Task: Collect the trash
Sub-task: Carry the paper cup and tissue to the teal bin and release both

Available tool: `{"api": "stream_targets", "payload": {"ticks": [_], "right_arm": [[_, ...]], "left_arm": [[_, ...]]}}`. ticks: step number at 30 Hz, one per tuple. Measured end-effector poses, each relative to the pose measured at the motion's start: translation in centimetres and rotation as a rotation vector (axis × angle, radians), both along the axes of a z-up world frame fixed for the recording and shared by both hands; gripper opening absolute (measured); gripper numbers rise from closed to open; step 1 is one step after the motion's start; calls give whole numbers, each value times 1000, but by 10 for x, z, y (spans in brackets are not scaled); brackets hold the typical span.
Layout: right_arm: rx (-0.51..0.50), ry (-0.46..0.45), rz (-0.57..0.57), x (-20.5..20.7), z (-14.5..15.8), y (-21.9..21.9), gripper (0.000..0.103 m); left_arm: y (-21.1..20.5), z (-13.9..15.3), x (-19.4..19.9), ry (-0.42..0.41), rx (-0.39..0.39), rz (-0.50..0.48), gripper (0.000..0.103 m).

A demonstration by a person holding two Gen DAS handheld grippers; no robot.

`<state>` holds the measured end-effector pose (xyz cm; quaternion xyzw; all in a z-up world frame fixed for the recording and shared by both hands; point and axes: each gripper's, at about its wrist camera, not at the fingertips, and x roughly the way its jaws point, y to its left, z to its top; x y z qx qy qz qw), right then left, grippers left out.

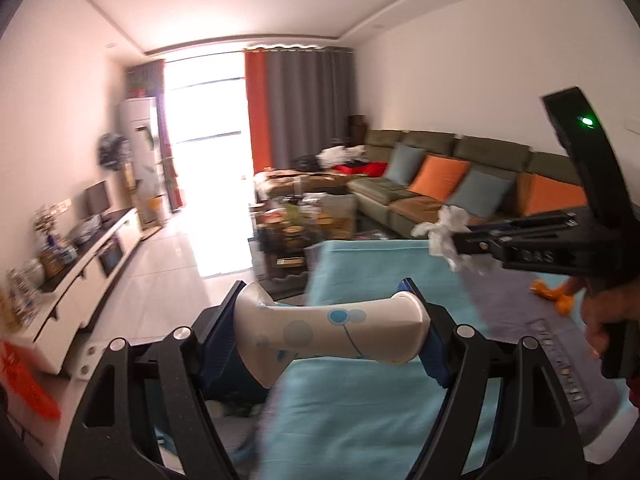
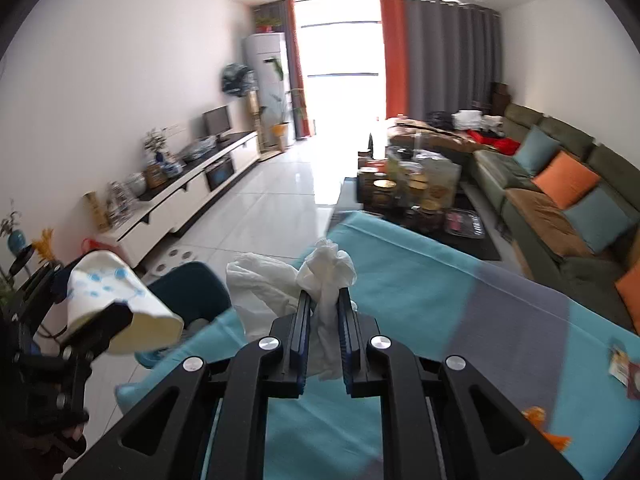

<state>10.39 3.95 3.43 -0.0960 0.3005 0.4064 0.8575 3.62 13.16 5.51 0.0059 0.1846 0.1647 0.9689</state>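
Note:
My left gripper (image 1: 326, 330) is shut on a crushed white paper cup (image 1: 328, 330) with blue dots, held sideways between its blue pads above the teal-covered table (image 1: 360, 420). The same paper cup (image 2: 120, 304) and left gripper (image 2: 86, 312) show at the lower left of the right wrist view. A crumpled white tissue (image 2: 326, 280) is pinched in my right gripper (image 2: 325, 300), its top bunched above the fingertips. In the left wrist view the right gripper (image 1: 460, 242) comes in from the right with the tissue (image 1: 444, 236) at its tip, and a hand grips its handle.
Orange peel pieces (image 1: 556, 296) and a small wrapper (image 2: 622, 364) lie on the teal and grey cloth (image 2: 500, 312). A teal chair (image 2: 188, 292) stands at the table's left edge. Beyond are a cluttered coffee table (image 2: 412, 192), a green sofa (image 2: 560, 208) and a TV cabinet (image 2: 188, 196).

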Motion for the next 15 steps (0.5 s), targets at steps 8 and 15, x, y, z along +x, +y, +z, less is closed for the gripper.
{"api": "stream_targets", "payload": {"ticks": [8,15], "right_arm": [[-27,21,115,-17,-8,60,12],[-78,54,200,-25,-21,111,12]], "left_arm": [[66,-4,-27,15,-14,164,75],[118,-25,-36,52,-90,224,75]]}}
